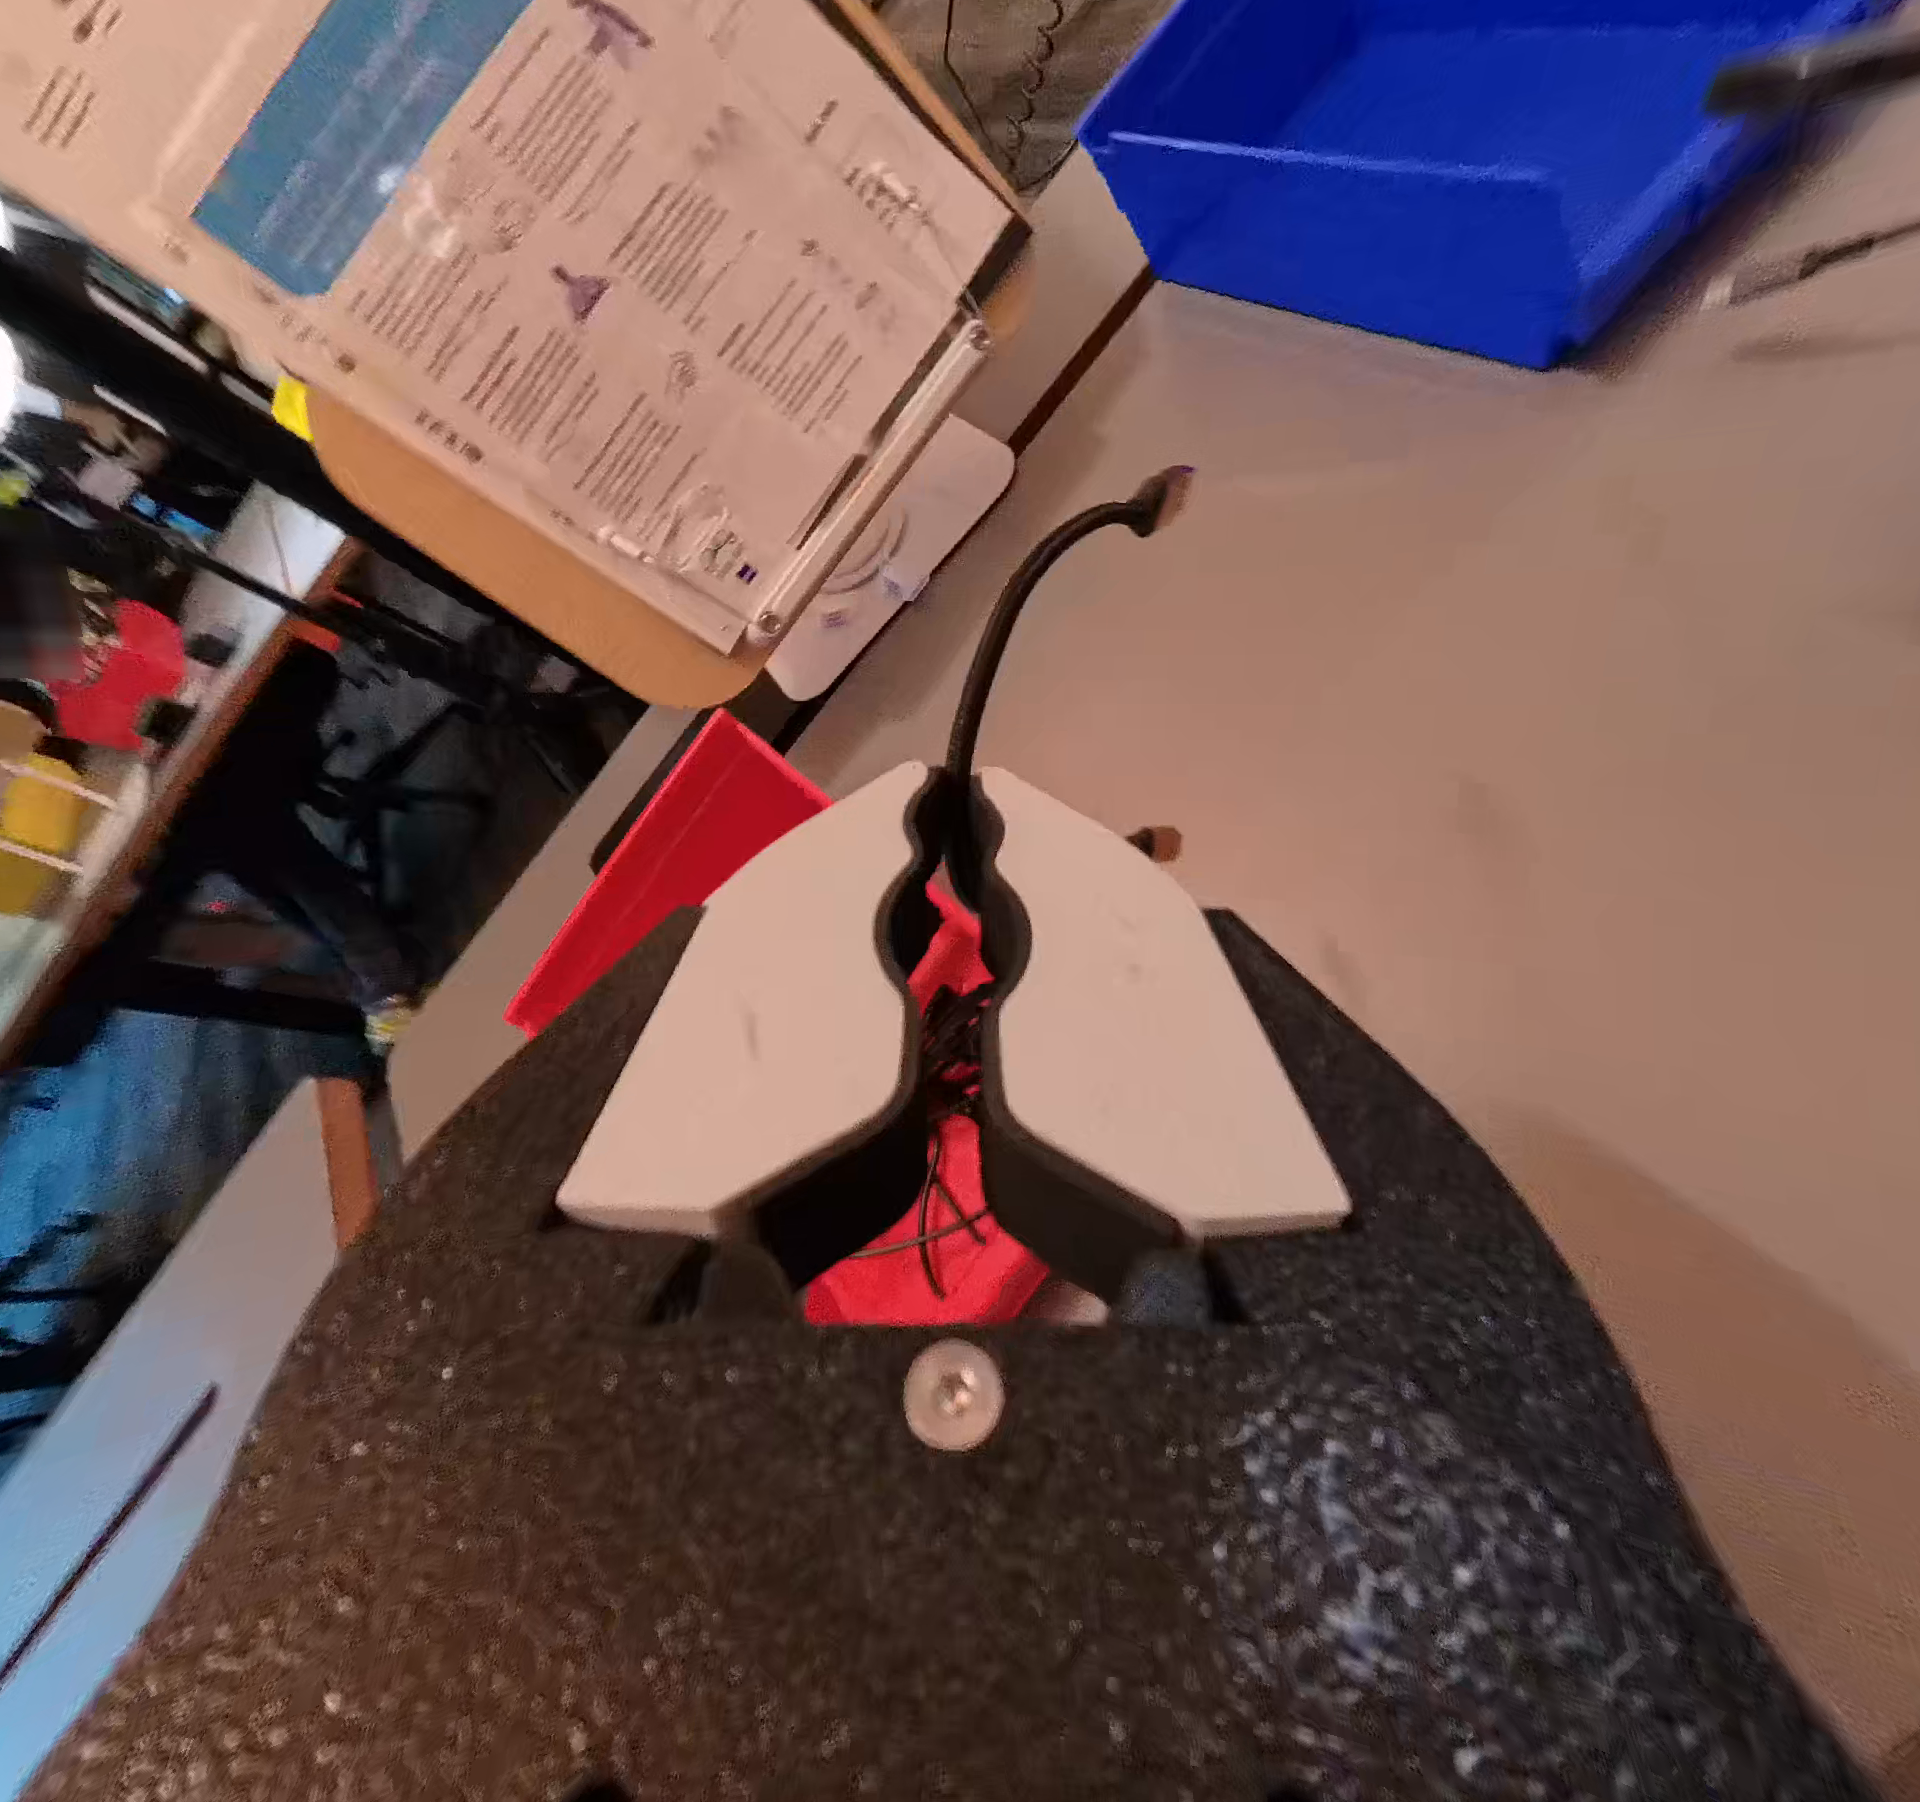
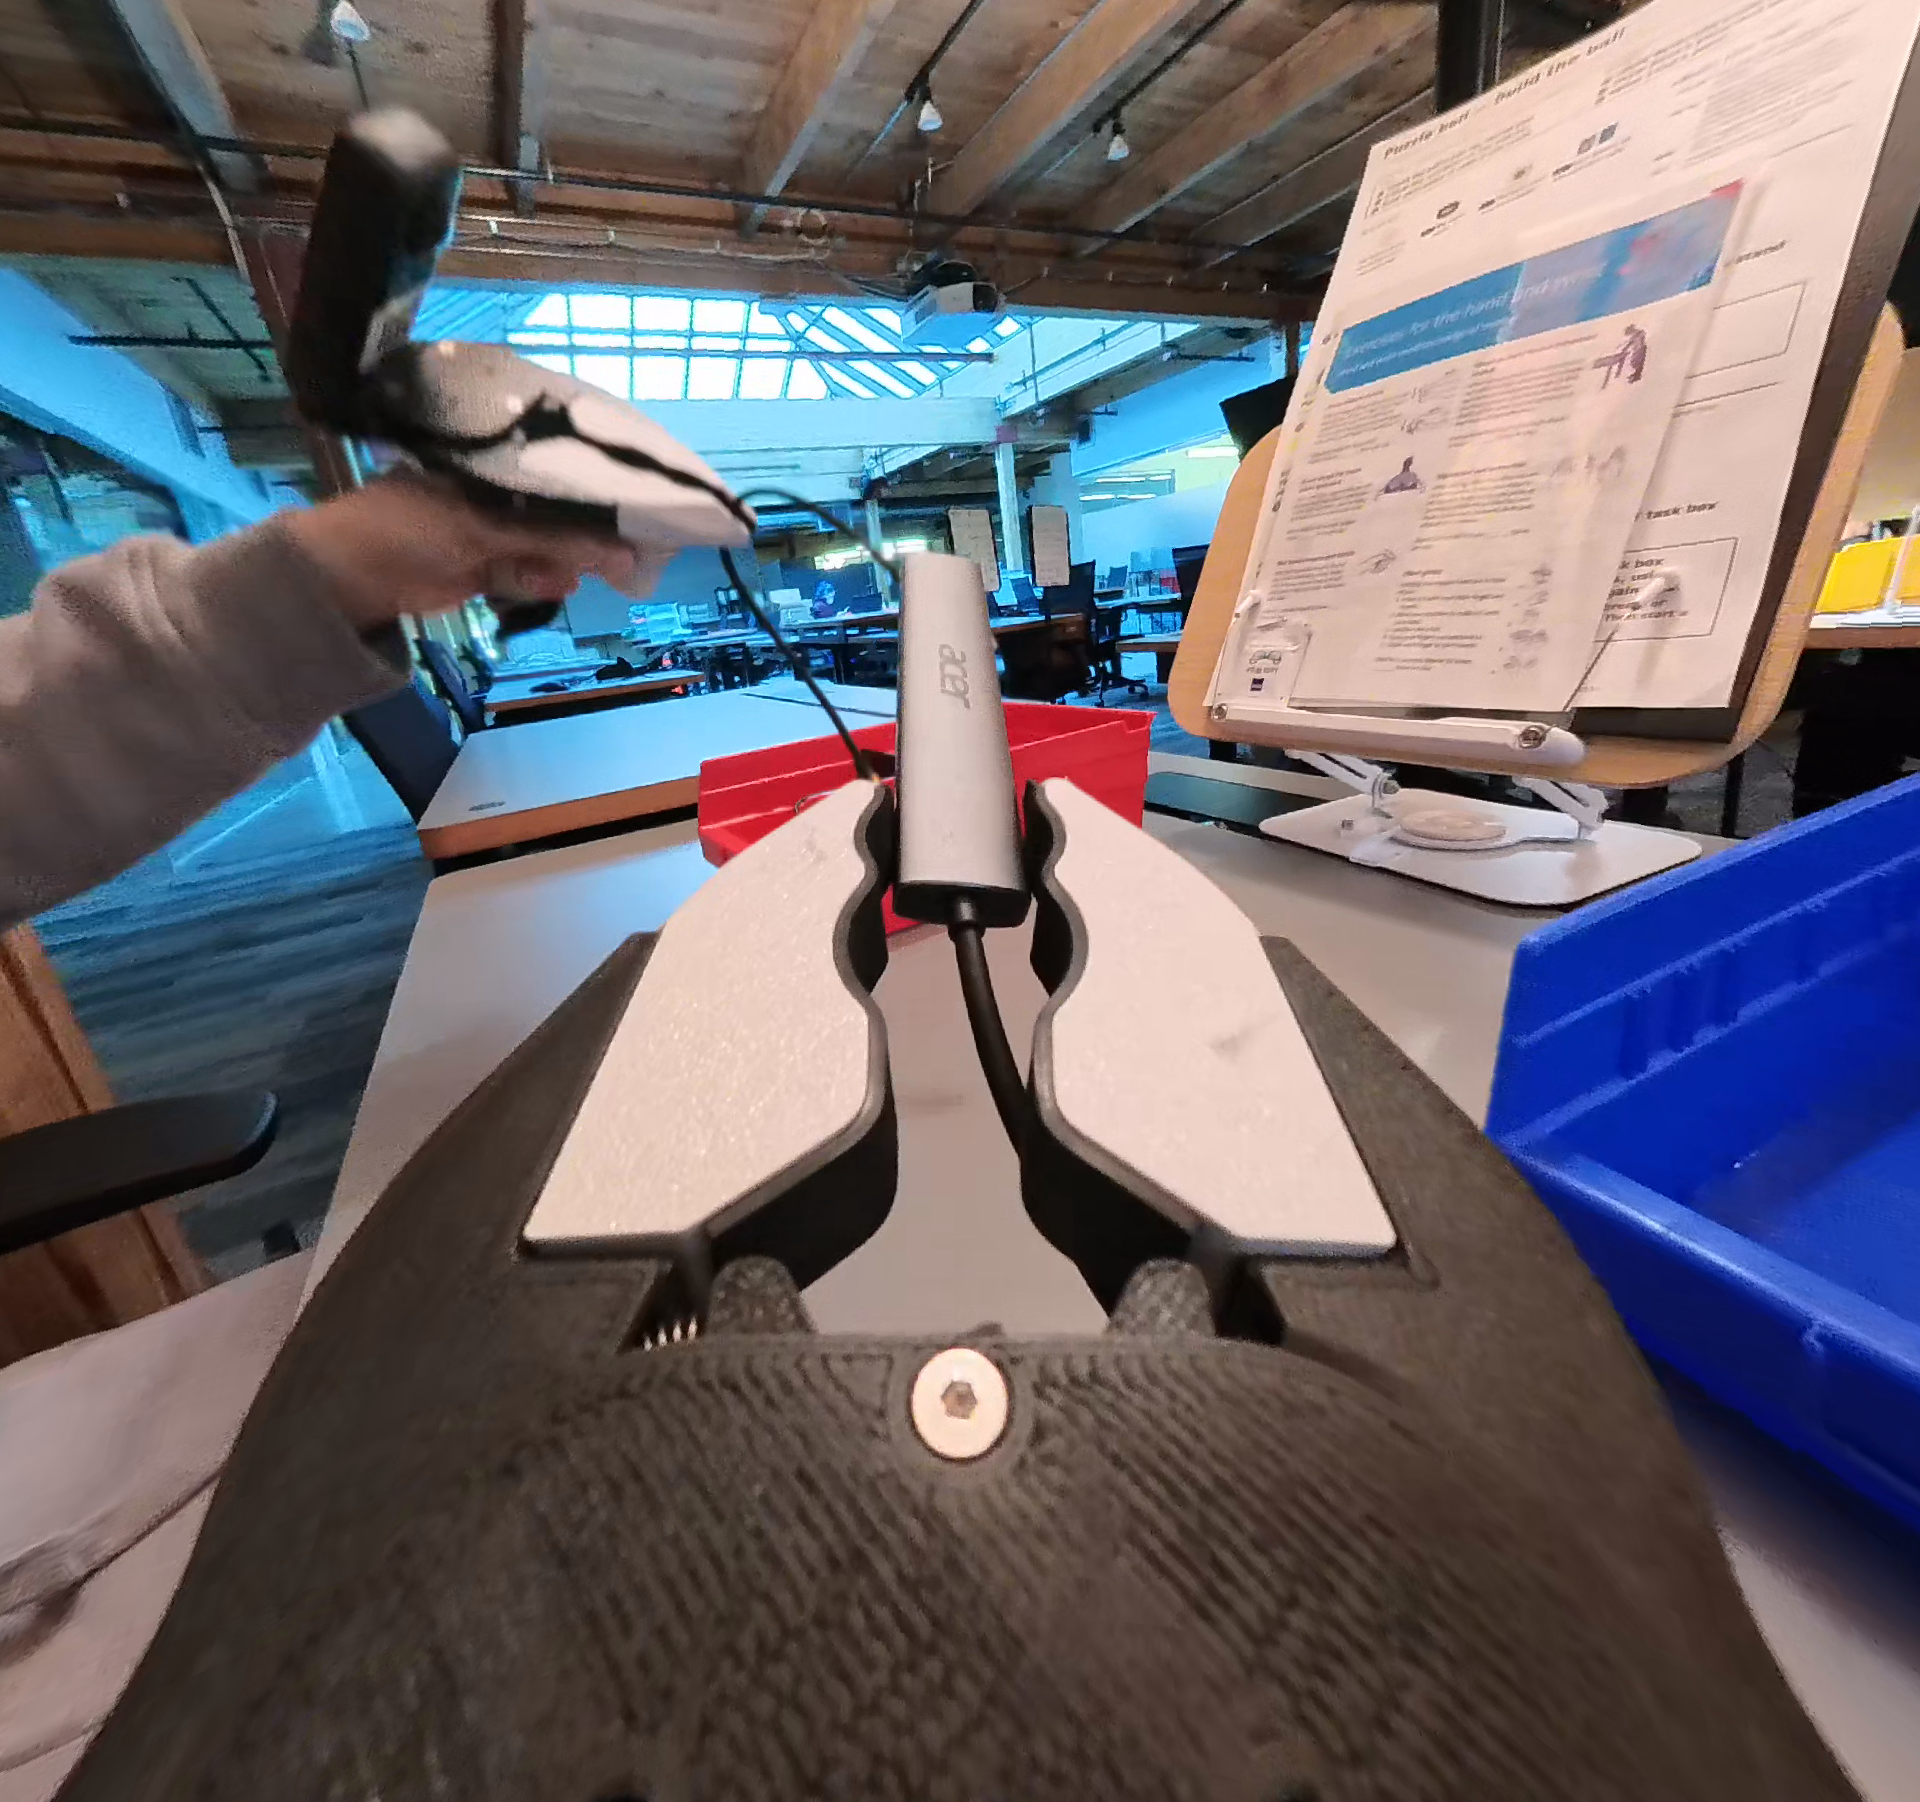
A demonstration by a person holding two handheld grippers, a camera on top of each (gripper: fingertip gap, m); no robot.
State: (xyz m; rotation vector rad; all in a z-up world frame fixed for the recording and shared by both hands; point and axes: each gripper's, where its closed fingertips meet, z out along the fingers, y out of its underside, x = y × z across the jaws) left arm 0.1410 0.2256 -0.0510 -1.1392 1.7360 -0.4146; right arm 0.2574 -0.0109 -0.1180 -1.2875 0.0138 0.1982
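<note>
The right gripper [image 2: 956, 817] is clamped on a slim grey metal hub [image 2: 943, 713], a bar with rounded edges and a printed mark on its upper face. The fingers pinch its near end, so the bar juts forward and upward beyond the tips, while its thick black lead [image 2: 992, 1014] leaves the near end and runs back down the gap between the fingers.

The left gripper [image 1: 951, 796] is nearly closed on a thin black cable [image 1: 997, 651]. The cable rises out of the fingertips, arches over, and ends in a small plug [image 1: 1164, 490] hanging free ahead of the tips, above the pale tabletop [image 1: 1455, 713].

In the right wrist view the left gripper [image 2: 717, 521] appears raised up and to the left, tilted downward, held by a hand [image 2: 488, 547] in a grey sleeve [image 2: 156, 692]; the thin cable trails from its tips down toward the hub.

Directly below and behind the left fingers sits a red bin [image 1: 707, 838], and through the gap between the fingers thin black wires show against it. Beyond the right gripper's tips, the same red bin [image 2: 1081, 755] stands on the table. A blue bin [image 2: 1714, 1129] lies to the right gripper's right, and a document stand [image 2: 1558, 464] holding printed sheets stands further ahead on the right.
</note>
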